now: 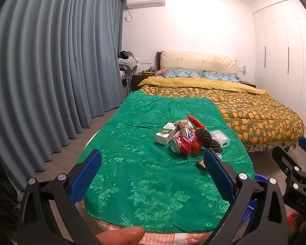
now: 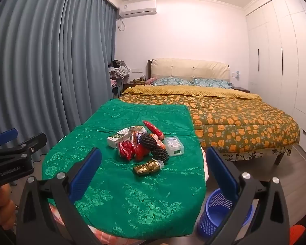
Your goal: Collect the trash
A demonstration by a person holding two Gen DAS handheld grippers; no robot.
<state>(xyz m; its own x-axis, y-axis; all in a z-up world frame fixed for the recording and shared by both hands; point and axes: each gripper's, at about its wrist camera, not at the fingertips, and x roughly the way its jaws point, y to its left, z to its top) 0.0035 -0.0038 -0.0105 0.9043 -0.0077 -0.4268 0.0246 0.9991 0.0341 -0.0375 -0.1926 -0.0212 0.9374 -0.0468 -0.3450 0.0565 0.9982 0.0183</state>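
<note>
Both grippers, left gripper (image 1: 152, 176) and right gripper (image 2: 154, 176), hovered with jaws wide apart and empty. The trash pile (image 2: 144, 145) lay mid-counter, untouched; collecting had not started. Next probably called for grasping the nearest gold wrapper (image 2: 148, 167), then the blue bin (image 2: 216, 216).

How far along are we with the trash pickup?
Nothing looks done: the trash pile sits on the green cloth, and what shows of the blue basket inside looks empty. Nothing in hand: the left gripper and right gripper are both open. All pieces remain, the gold wrapper nearest.
</note>
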